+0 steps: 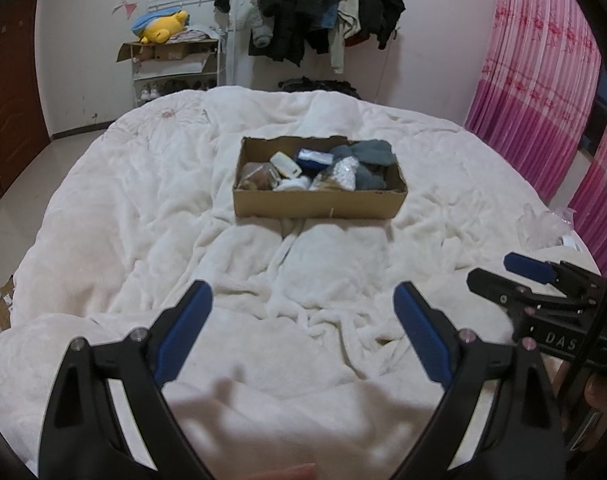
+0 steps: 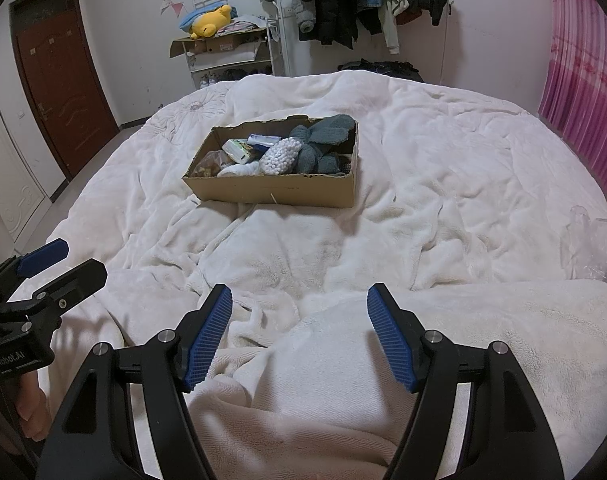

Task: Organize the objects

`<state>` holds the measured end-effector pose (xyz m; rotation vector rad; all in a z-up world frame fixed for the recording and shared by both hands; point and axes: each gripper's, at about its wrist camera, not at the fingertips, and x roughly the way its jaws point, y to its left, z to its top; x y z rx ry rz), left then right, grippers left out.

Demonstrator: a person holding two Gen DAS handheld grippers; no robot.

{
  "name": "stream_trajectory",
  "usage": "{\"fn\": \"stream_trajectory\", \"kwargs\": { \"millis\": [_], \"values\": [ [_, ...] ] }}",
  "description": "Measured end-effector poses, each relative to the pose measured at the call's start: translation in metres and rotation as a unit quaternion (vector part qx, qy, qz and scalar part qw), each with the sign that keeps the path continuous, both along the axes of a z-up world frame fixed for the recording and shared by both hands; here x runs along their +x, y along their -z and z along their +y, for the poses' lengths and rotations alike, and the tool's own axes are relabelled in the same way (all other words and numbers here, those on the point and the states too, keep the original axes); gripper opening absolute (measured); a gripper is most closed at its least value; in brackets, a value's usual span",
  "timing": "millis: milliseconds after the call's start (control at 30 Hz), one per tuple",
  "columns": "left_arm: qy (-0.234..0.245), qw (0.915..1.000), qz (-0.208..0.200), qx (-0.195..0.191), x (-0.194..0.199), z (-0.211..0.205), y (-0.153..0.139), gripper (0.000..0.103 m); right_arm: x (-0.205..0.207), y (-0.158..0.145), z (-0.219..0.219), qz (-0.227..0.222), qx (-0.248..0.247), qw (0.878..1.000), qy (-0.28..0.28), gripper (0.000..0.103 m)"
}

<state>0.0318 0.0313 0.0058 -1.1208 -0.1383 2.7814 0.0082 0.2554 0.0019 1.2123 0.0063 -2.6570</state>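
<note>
A shallow cardboard box [image 1: 319, 202] sits on the white bedspread [image 1: 143, 220], ahead of both grippers; it also shows in the right wrist view [image 2: 275, 192]. It holds grey knitted socks [image 1: 373, 156], a bag of white beads [image 2: 279, 156], a blue and white packet [image 1: 311, 158], a white case [image 1: 283, 164] and a brownish bag [image 1: 257, 176]. My left gripper [image 1: 303, 300] is open and empty, low over the bedspread, well short of the box. My right gripper [image 2: 299, 304] is open and empty, beside the left one.
Crumpled clear plastic [image 2: 595, 244] lies at the bed's right edge. A white shelf [image 1: 175, 68] with a yellow plush toy [image 1: 163, 28] stands at the far wall, next to hanging dark clothes [image 1: 323, 12]. A pink curtain [image 1: 543, 92] is on the right, a brown door [image 2: 63, 76] on the left.
</note>
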Motion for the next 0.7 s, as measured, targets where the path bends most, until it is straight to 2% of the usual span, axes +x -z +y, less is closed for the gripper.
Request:
{"fn": "stream_trajectory", "kwargs": {
  "millis": [467,700],
  "values": [
    [0.004,1.0,0.0,-0.004,0.0002,0.0016,0.0003,0.093,-0.0002,0.0002,0.0002,0.0,0.0,1.0,0.0,0.073],
    [0.022,0.9996,0.015,-0.013,0.0052,0.0086,-0.0033,0.093,0.0,0.0003,0.0003,0.001,0.001,1.0,0.001,0.073]
  ]
}}
